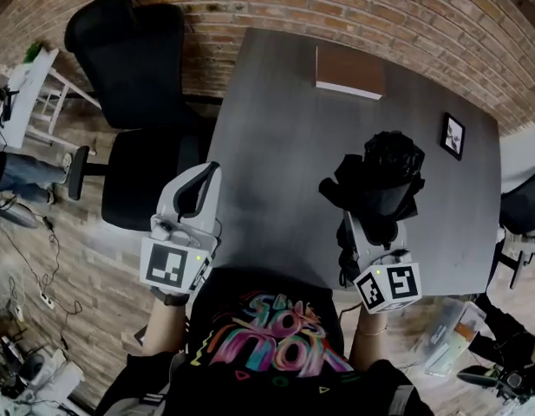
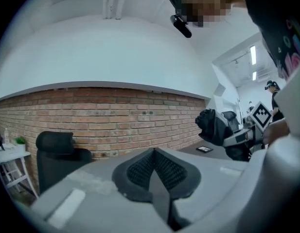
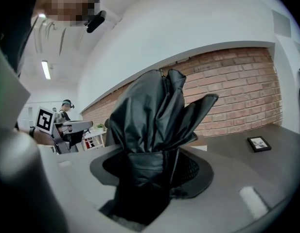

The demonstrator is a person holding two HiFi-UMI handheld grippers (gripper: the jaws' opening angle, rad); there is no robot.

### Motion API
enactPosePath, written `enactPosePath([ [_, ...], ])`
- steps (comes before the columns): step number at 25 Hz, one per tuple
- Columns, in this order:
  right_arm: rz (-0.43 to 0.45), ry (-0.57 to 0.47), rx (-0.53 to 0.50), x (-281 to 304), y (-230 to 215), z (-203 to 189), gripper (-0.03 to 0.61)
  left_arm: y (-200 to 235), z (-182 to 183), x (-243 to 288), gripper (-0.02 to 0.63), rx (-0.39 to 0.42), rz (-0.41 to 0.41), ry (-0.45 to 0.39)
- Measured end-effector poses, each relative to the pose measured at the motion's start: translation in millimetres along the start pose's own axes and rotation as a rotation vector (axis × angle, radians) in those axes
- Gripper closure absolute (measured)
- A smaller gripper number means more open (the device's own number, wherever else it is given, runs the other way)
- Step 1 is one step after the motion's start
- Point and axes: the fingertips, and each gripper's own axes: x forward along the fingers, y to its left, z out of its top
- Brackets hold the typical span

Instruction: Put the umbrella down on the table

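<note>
A folded black umbrella (image 1: pixel 384 176) is clamped in my right gripper (image 1: pixel 369 229), over the near right part of the dark grey table (image 1: pixel 284 128). In the right gripper view its crumpled fabric (image 3: pixel 154 115) fills the gap between the jaws and sticks out past them. I cannot tell whether it touches the tabletop. My left gripper (image 1: pixel 200 187) hovers at the table's near left edge. Its ribbed pads (image 2: pixel 140 169) meet with nothing between them. From the left gripper view, the umbrella (image 2: pixel 213 126) shows at the right.
A black office chair (image 1: pixel 137 76) stands left of the table by the brick wall. A brown flat book (image 1: pixel 349 70) lies at the table's far edge, and a small black picture frame (image 1: pixel 453 135) at its right. White shelving (image 1: pixel 29 94) stands far left.
</note>
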Motion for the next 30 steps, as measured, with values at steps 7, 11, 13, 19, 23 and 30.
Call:
enactPosePath([
  [7,0.086,0.015,-0.012,9,13,3,0.336,10,-2,-21,0.615,-0.017,0.080,0.016],
  [11,0.090,0.034,-0.011,29,31,2,0.336,31,-9,-23,0.615,-0.054,0.082,0.008],
  [13,0.085,0.044,-0.009,30,34,0,0.336,30,-12,-25,0.615,-0.074,0.069,0.008],
  [19,0.035,0.039,-0.011,33,39,6,0.336,29,-3,-20,0.615,-0.104,0.003,-0.018],
  [23,0.015,0.034,0.003,62,52,8,0.336,62,-14,-12,0.615,-0.071,-0.014,0.037],
  [30,0.055,0.038,0.025,69,57,7,0.336,72,-1,-13,0.615,-0.072,0.048,0.013],
])
